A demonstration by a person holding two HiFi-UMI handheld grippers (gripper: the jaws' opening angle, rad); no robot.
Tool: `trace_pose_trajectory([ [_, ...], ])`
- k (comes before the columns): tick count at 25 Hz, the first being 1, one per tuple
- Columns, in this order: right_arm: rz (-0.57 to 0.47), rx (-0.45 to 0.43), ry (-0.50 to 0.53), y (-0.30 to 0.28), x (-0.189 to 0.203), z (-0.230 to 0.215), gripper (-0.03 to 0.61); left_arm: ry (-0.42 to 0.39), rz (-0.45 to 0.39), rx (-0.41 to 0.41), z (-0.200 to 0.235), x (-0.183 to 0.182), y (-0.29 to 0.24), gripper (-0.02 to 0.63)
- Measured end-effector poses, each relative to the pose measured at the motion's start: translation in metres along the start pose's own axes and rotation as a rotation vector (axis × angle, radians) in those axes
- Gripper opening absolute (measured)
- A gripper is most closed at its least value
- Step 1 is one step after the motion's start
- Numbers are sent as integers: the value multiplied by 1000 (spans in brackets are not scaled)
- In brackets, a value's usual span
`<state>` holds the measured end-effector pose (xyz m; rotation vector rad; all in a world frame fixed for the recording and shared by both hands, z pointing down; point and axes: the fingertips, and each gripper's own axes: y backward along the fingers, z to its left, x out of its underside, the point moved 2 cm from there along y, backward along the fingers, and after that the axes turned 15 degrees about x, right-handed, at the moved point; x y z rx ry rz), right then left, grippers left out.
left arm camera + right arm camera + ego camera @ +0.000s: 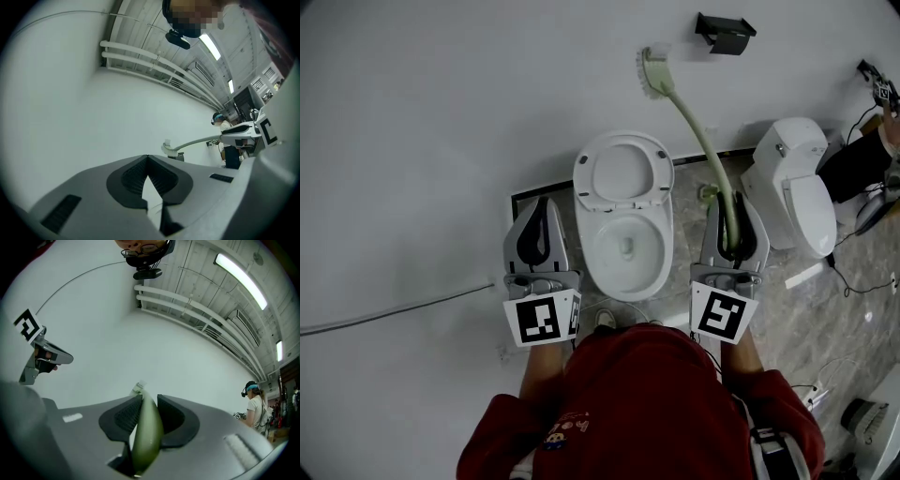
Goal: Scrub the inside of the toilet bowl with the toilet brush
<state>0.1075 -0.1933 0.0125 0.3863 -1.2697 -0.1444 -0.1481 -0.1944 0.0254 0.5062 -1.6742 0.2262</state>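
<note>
Grey plastic jaws of the right claw are clamping the near end of the pale green, long-handled plastic toilet brush. The right gripper view is showing the handle pinched between the two ribbed pads and running straight out along the claw's own line. The matching grey left claw is hanging level with it on the other side. Its jaws are closed tip to tip with nothing between them, as the left gripper view is showing.

Between the two claws and below them, the white ceramic toilet bowl is sitting open, its white oval seat standing raised behind the opening. The bowl is lying just beside the right claw, on its left. The brush, though, is not pointing at it. Its long axis is running from the claw forward and a little leftward, passing the bowl on its right. As a result its pale bristle head is hovering against the plain white wall, well beyond the rim.

The coming move, by my judgement, is turning on that mismatch. The head is needing to swing down, back toward the person and leftward, until the handle is slanting into the opening. The right claw is carrying the tool, so the left is having no part yet. Farther right, a second white toilet is standing apart from the brush.
</note>
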Motion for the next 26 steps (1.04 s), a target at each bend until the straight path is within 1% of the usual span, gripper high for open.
trace_pose_trajectory([
  [10, 13, -3, 33, -5, 3, 0, 112, 13, -6, 18, -2, 1, -8, 6],
  [26, 19, -8, 44, -4, 6, -5, 112, 26, -5, 23, -10, 1, -11, 6],
])
